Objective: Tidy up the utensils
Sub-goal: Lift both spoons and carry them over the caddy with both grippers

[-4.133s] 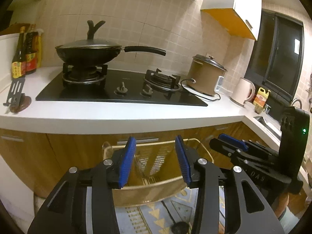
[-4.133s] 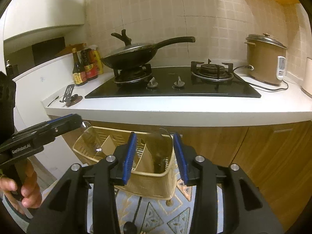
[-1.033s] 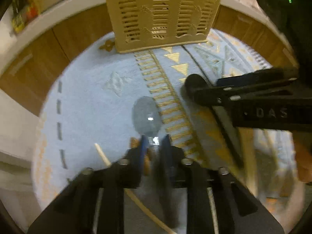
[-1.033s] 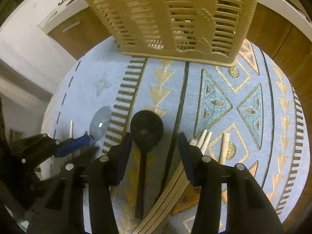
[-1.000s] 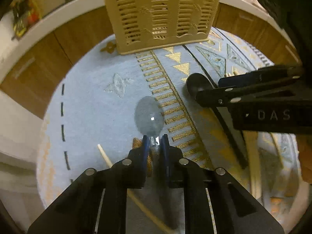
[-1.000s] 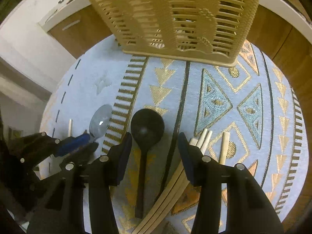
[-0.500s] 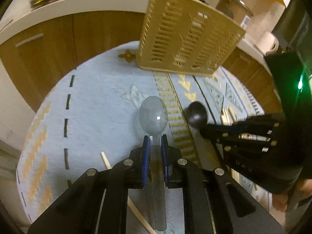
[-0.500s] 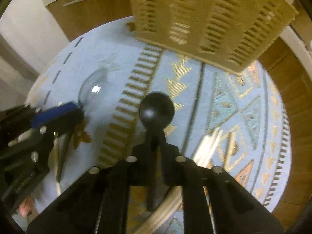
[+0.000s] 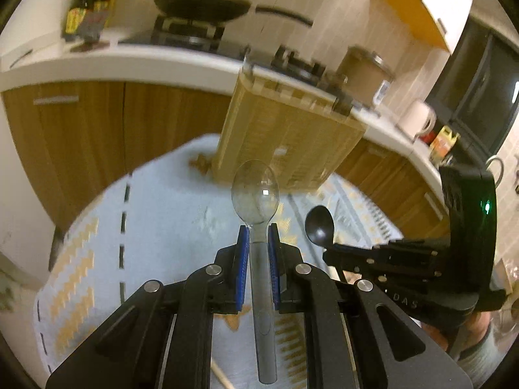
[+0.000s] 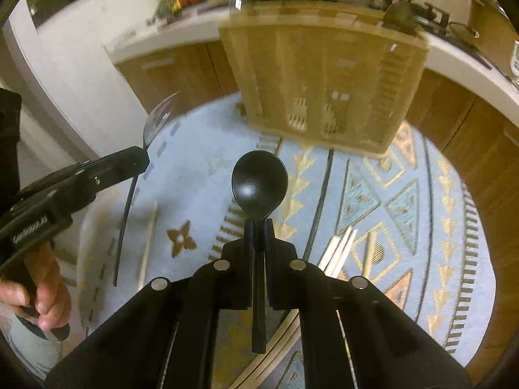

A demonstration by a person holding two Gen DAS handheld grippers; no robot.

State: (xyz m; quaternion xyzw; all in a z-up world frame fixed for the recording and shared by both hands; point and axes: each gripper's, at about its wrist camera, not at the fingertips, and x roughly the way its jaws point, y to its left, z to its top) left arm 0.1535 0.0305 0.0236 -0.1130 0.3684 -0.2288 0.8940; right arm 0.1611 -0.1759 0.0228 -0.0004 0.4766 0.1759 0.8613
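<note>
My left gripper (image 9: pixel 258 230) is shut on the neck of a clear plastic spoon (image 9: pixel 255 192), bowl forward and lifted off the round patterned rug (image 9: pixel 168 207). My right gripper (image 10: pixel 258 227) is shut on a black spoon (image 10: pixel 259 183), also raised above the rug (image 10: pixel 418 214). The left wrist view shows the black spoon (image 9: pixel 320 225) in the right gripper (image 9: pixel 327 251) at lower right. In the right wrist view the clear spoon (image 10: pixel 158 120) sticks out of the left gripper (image 10: pixel 144 159) at left. A slatted beige utensil basket (image 10: pixel 327 77) stands on the rug beyond both spoons.
Wooden chopsticks (image 10: pixel 337 251) lie on the rug right of my right gripper, a single one (image 10: pixel 147 243) and a thin black stick (image 10: pixel 125 220) to its left. Wooden cabinets (image 9: pixel 97 129) under a white counter ring the rug. A hand (image 10: pixel 48 291) holds the left gripper.
My right gripper closed on the black spoon and lifted it off the rug. My left gripper rose and tilted up with the clear spoon, so the basket and counter came into view.
</note>
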